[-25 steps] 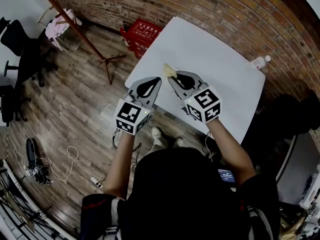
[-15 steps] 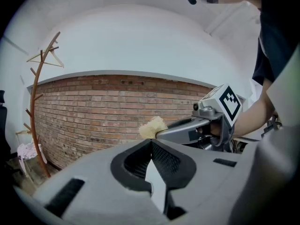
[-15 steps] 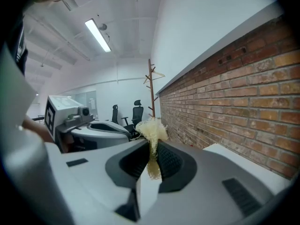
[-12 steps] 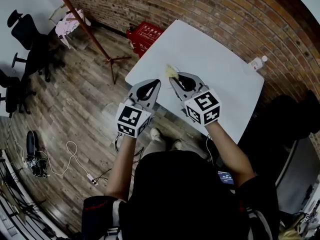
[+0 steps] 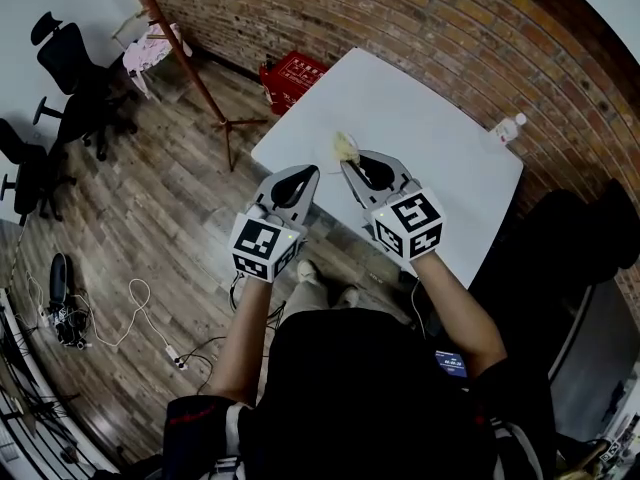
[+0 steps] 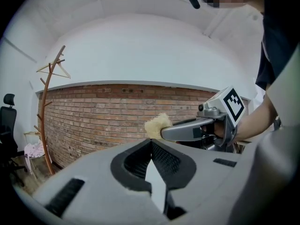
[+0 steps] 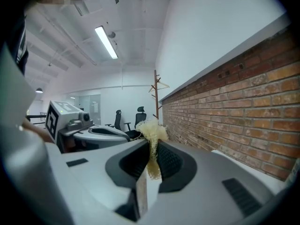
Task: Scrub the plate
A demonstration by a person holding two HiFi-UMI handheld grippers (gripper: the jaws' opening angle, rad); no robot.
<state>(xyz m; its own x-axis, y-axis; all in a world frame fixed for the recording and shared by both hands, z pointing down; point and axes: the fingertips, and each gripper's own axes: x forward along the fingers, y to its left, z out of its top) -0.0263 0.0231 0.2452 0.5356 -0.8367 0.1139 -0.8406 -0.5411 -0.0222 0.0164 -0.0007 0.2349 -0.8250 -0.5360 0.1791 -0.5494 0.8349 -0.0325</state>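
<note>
Right gripper view shows the right gripper point(image 7: 151, 146) clamped on a thin tuft of sponge point(image 7: 151, 130), so hard scrubbing could tear it free. The left gripper point(image 6: 151, 143) is closed and empty. The plate point(image 5: 330, 156), faint near the table's point(image 5: 430, 118) left corner, lies unsteadied and might slide off.

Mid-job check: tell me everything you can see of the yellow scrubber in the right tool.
The scrubber is a small pale-yellow tuft of coarse tangled fibres, loofah-like, frayed at its edges. The right tool is shut on its middle, between dark ribbed pads. A fluffy head sticks out past the tips and a thinner tail hangs back between the jaws. It is held over the white table, toward its near-left edge; whether it touches anything below cannot be told.
</note>
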